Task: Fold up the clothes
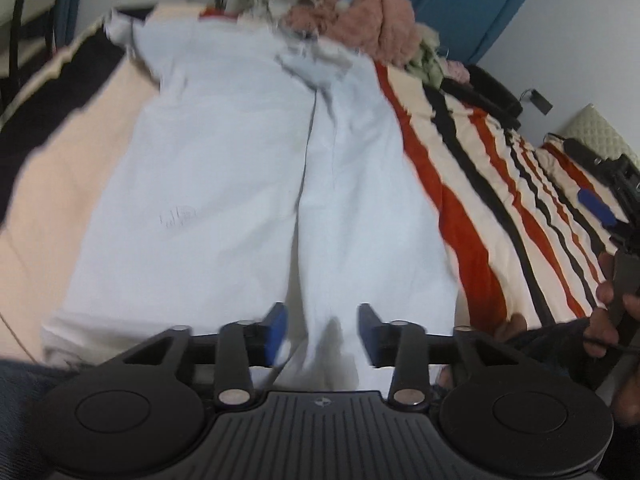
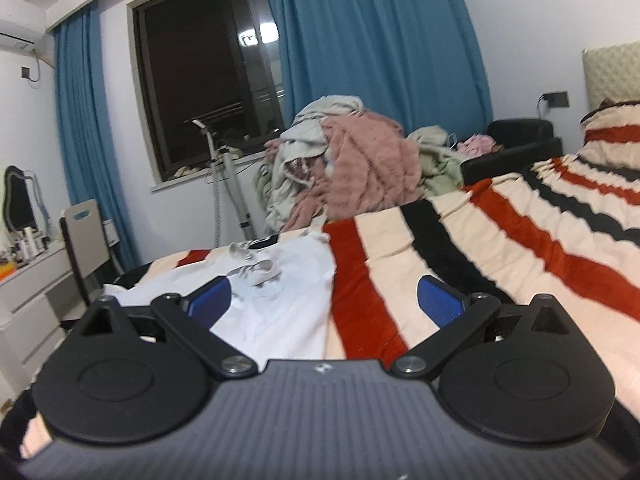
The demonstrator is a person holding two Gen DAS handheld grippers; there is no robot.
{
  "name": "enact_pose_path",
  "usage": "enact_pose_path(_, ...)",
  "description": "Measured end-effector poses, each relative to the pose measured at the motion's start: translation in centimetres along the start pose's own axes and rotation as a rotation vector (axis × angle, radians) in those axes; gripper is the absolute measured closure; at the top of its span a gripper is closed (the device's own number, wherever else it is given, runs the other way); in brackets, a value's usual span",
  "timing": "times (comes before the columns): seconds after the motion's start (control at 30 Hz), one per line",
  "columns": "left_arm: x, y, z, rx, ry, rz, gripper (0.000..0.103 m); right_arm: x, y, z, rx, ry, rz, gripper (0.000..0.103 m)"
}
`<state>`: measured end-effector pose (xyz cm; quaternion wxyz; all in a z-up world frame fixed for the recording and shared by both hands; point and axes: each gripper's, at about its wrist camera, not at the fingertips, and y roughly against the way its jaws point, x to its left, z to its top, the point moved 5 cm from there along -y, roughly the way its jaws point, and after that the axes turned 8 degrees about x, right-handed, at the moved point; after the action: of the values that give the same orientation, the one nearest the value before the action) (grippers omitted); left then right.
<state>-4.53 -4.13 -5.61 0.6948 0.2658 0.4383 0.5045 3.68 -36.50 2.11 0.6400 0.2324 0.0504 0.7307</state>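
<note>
A pale blue-white garment [image 1: 240, 184] lies spread flat on the striped bed, its collar end far from me; it also shows in the right wrist view [image 2: 280, 300]. My left gripper [image 1: 323, 332] is open, its blue pads either side of the garment's near hem, with a fold of cloth between them but not clamped. My right gripper [image 2: 324, 300] is open wide and empty, low over the bed at the garment's right edge. It appears at the right edge of the left wrist view [image 1: 596, 204], held by a hand.
A red, black and cream striped blanket [image 2: 500, 240] covers the bed. A heap of pink and grey clothes [image 2: 344, 160] sits at the far edge. A white dresser [image 2: 32, 292] and chair [image 2: 84, 240] stand left. Blue curtains and a dark window are behind.
</note>
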Motion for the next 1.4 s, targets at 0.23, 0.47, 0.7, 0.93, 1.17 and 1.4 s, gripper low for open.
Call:
enact_pose_path(0.23,-5.5,5.3,2.3,-0.131,-0.108,0.046,0.014,2.6,1.4,0.9,0.064,-0.048,0.058,0.003)
enact_pose_path(0.47,-9.9,10.1,4.7,-0.273,-0.223,0.12,0.003,6.8,4.5,4.0,0.022,-0.048,0.095,0.003)
enact_pose_path(0.7,-8.4,12.4,5.3,-0.292,-0.161,0.203,0.002,10.5,3.6,7.2,0.081,-0.06,0.117,0.003)
enact_pose_path(0.93,-8.6,13.1,8.5,-0.381,-0.165,0.301,0.001,11.2,-1.0,10.8,0.152,-0.135,0.127,0.003)
enact_pose_path(1.17,-6.8,9.5,13.5,-0.444,-0.126,0.285,0.001,9.8,-8.2,11.3,0.229,-0.04,0.132,0.031)
enact_pose_path(1.4,-1.8,3.7,14.8,-0.443,-0.072,0.252,0.001,8.8,-18.5,8.2,0.323,-0.06,0.174,0.035)
